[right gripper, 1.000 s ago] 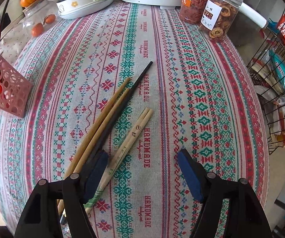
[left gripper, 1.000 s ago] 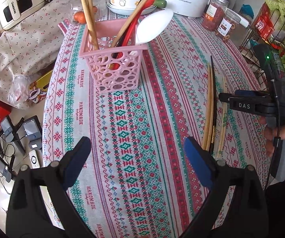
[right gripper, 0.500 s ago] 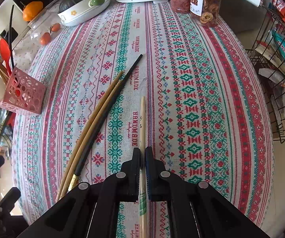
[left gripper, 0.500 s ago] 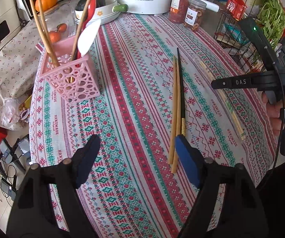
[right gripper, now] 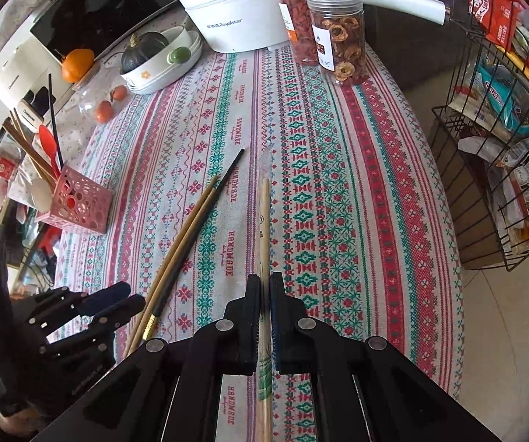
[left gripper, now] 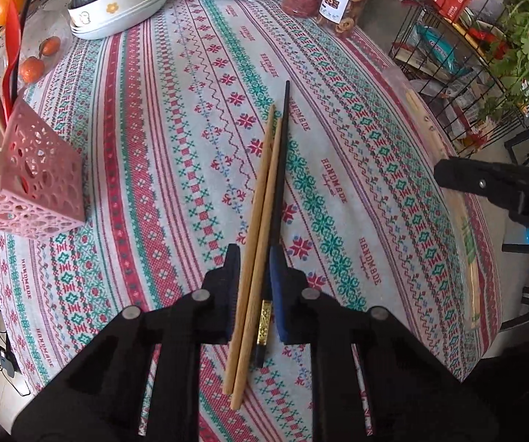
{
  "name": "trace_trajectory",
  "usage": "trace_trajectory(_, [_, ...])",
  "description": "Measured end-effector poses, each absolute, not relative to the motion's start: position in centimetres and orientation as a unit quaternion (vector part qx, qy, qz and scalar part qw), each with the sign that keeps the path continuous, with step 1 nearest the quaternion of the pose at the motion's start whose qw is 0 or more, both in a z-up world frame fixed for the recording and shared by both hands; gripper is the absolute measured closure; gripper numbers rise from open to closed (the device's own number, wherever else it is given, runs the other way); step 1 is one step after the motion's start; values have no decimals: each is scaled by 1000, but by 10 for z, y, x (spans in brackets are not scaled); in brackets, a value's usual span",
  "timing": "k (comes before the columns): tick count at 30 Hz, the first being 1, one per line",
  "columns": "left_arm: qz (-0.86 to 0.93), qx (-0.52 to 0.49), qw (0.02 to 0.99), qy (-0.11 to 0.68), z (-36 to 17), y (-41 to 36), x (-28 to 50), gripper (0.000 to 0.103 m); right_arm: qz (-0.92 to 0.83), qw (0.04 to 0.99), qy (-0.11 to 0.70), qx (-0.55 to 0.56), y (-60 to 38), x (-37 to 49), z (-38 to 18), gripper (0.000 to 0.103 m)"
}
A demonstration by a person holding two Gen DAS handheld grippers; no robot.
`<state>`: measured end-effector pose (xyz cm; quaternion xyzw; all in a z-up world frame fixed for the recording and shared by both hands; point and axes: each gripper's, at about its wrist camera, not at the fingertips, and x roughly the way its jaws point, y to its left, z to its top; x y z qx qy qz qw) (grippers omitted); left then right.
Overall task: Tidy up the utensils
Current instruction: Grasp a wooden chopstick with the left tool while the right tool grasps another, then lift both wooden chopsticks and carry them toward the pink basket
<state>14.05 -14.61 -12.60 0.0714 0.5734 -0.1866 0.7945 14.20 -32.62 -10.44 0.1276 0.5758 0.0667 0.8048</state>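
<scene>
On the table [left gripper: 176, 147] in front of you, three loose chopsticks [left gripper: 264, 199] lie side by side near the middle. The utensil basket [left gripper: 32, 184] stands well apart to their left. A wrapped pair of chopsticks [right gripper: 264, 221] sits to their right. Two jars [right gripper: 323, 25] and a pot [right gripper: 235, 11] stand along the far edge.

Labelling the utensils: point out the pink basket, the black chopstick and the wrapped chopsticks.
pink basket [left gripper: 39, 188], left wrist view, front wall
black chopstick [left gripper: 283, 154], left wrist view, mid-shaft
wrapped chopsticks [right gripper: 263, 221], right wrist view, shaft ahead of the jaws
</scene>
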Motion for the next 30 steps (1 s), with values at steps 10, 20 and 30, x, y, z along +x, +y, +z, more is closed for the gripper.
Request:
trace_trajectory(10, [-158,61,793,585,-143,-171,185,96,63,801,575,152,-341,150,-103,98])
trace_trajectory(20, [-150,73,798,580,-148,-189,205,97,59,794,581,167,-346,154,-107,98])
trace_trajectory(30, [-139,111,806,565,-155,-208,220,94,57,790,587,168,-342,158,-113,98])
